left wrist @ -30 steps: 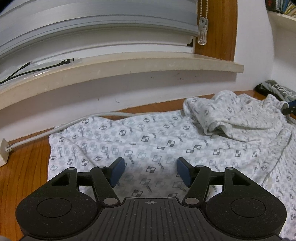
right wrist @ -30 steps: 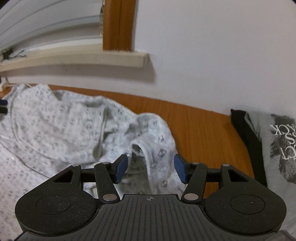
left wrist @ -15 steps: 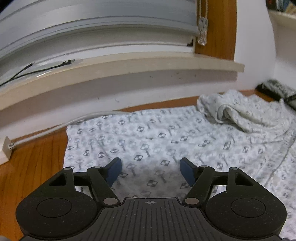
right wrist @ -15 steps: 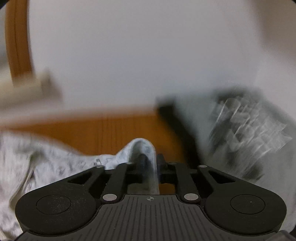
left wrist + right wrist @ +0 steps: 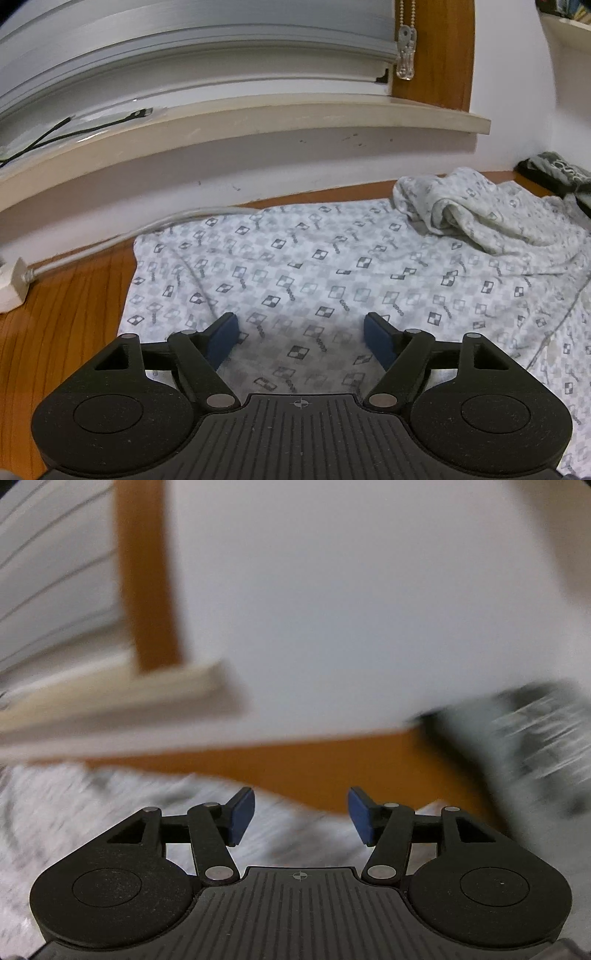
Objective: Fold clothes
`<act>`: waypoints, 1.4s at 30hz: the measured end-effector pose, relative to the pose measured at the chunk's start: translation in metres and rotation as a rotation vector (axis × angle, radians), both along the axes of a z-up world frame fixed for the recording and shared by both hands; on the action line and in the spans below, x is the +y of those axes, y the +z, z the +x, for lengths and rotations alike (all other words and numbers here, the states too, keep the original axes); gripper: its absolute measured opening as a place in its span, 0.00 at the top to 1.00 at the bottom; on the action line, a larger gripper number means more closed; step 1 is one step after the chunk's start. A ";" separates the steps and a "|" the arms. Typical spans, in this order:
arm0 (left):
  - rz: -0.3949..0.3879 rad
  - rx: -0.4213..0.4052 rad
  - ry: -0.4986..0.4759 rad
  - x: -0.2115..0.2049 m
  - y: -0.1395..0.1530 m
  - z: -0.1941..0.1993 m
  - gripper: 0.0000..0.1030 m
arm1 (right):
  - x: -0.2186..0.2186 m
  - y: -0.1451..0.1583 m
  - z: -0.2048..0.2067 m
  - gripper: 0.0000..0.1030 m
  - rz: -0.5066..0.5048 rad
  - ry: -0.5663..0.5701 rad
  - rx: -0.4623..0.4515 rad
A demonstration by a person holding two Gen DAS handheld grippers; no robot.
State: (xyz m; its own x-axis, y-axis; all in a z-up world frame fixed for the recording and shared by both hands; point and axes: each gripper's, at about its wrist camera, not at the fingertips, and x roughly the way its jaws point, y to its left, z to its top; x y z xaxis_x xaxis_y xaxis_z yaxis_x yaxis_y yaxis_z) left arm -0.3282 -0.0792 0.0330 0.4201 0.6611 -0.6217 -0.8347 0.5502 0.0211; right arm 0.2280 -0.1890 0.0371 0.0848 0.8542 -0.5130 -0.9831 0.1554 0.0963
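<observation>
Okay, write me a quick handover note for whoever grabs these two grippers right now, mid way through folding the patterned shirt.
Left gripper: jaws opening, nothing between the pads, hovering over the flat part of the patterned shirt.
Right gripper: jaws opening, nothing pinched; the view is motion-blurred, with pale cloth below it.
Where things are: the shirt lies spread on the wooden surface below the window sill; one end is bunched up in a crumpled heap. A dark printed garment lies beyond that end.
Done: most of the shirt lies flat.
Left: flatten the bunched end, then make the folds.
</observation>
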 end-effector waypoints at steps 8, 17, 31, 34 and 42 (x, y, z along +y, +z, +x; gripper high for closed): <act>-0.008 -0.006 0.011 -0.028 0.002 -0.008 0.22 | 0.023 -0.032 -0.011 0.45 -0.100 0.075 -0.082; 0.000 -0.071 0.067 -0.004 0.029 -0.058 0.28 | 0.020 -0.033 -0.018 0.44 -0.084 0.100 -0.093; 0.020 0.070 0.129 0.011 0.014 -0.107 0.95 | 0.019 -0.032 -0.018 0.43 -0.081 0.101 -0.084; -0.001 0.031 0.163 0.012 0.018 -0.121 0.95 | 0.019 -0.032 -0.018 0.43 -0.082 0.102 -0.088; 0.065 -0.032 0.157 0.011 0.050 -0.089 0.72 | 0.020 -0.031 -0.017 0.43 -0.082 0.105 -0.087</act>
State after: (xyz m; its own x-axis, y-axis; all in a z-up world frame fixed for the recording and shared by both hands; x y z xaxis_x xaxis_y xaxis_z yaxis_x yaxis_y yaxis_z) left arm -0.4176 -0.0687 0.0826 0.3271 0.7587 -0.5634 -0.9113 0.4110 0.0245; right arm 0.2107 -0.1694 0.0058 0.0448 0.8160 -0.5763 -0.9985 0.0554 0.0008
